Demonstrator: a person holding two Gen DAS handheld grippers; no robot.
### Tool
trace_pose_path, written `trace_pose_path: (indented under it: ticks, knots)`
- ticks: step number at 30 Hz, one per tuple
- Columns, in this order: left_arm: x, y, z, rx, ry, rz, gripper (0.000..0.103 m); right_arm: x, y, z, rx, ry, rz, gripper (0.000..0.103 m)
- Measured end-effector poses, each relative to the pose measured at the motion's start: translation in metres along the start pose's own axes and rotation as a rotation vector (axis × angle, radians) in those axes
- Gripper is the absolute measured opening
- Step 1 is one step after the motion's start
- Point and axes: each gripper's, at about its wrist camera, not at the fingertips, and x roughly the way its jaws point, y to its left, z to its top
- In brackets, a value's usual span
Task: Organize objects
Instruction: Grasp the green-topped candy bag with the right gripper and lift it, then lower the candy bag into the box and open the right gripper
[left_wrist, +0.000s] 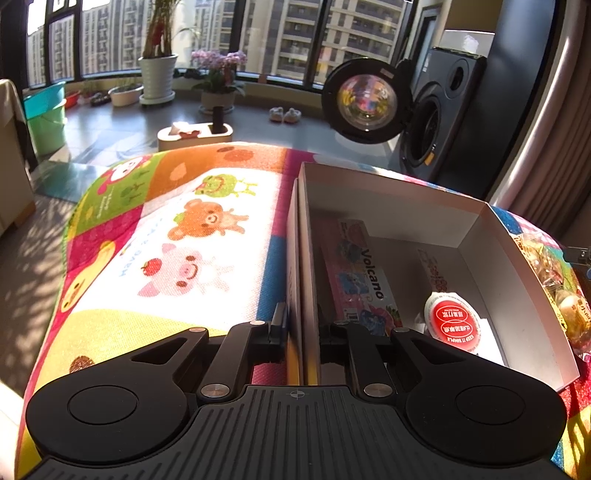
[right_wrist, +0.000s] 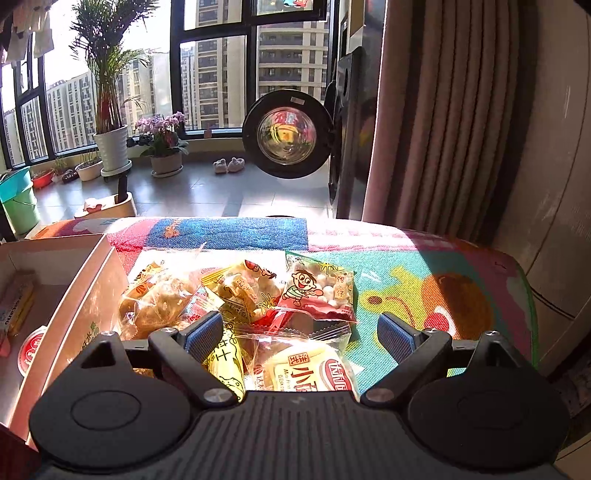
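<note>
A white cardboard box (left_wrist: 399, 199) stands on a colourful cartoon mat (left_wrist: 177, 236). It holds a pink "Volcano" pack (left_wrist: 360, 273) and a round red-lidded cup (left_wrist: 452, 321). My left gripper (left_wrist: 302, 332) is shut on the box's left wall. In the right wrist view the box (right_wrist: 74, 295) is at the left. Several snack packets lie beside it: a red peanut bag (right_wrist: 319, 291), a brown pastry bag (right_wrist: 159, 299) and a bread packet (right_wrist: 310, 369). My right gripper (right_wrist: 301, 338) is open just above the bread packet.
A washing machine with its round door open (left_wrist: 369, 99) stands beyond the mat. Potted plants (left_wrist: 157, 74), a green bucket (left_wrist: 46, 114) and a small white stand (left_wrist: 195, 134) are on the tiled floor. A curtain (right_wrist: 443, 129) hangs at the right.
</note>
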Motion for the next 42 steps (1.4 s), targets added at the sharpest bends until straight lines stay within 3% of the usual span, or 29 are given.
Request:
trace_pose_path:
  ticks: [4, 7, 10, 12, 13, 18, 22, 26, 29, 34, 38, 42]
  knots:
    - [0.000, 0.000, 0.000, -0.001, 0.002, 0.000, 0.014, 0.047, -0.024, 0.039, 0.166, 0.097, 0.008, 0.091]
    - [0.000, 0.000, 0.000, -0.001, 0.003, -0.002, 0.014, 0.084, -0.029, 0.053, 0.186, 0.162, -0.022, 0.087]
    - [0.001, 0.001, 0.000, -0.003, 0.005, -0.007, 0.014, 0.110, -0.024, 0.053, 0.145, 0.226, -0.065, 0.075]
    - [0.001, 0.001, 0.000, 0.000, 0.004, -0.007, 0.014, 0.117, -0.023, 0.049, 0.137, 0.263, -0.069, 0.059]
    - [0.001, 0.001, 0.000, 0.001, 0.004, -0.006, 0.014, 0.115, -0.021, 0.046, 0.129, 0.252, -0.068, 0.059]
    - [0.000, 0.000, 0.000, -0.001, 0.002, -0.005, 0.014, 0.082, -0.023, 0.041, 0.117, 0.200, -0.042, 0.055]
    - [0.000, -0.001, 0.001, -0.004, -0.001, -0.002, 0.014, 0.027, -0.011, 0.034, -0.004, 0.087, -0.044, 0.055]
    - [0.000, -0.001, 0.000, -0.003, -0.001, -0.001, 0.014, -0.028, 0.003, 0.017, -0.071, 0.045, 0.033, 0.055]
    - [0.000, -0.001, 0.000, 0.004, 0.000, 0.003, 0.014, -0.062, 0.016, -0.006, -0.113, 0.048, 0.098, 0.055]
    - [0.000, -0.001, 0.000, 0.003, 0.000, 0.002, 0.014, -0.095, 0.040, -0.046, -0.162, 0.133, 0.201, 0.055]
    - [0.000, -0.001, 0.000, -0.001, -0.002, 0.001, 0.014, -0.109, 0.060, -0.060, -0.168, 0.200, 0.297, 0.055]
    - [0.000, -0.001, 0.000, 0.000, -0.002, 0.001, 0.014, -0.123, 0.086, -0.055, -0.172, 0.183, 0.394, 0.055]
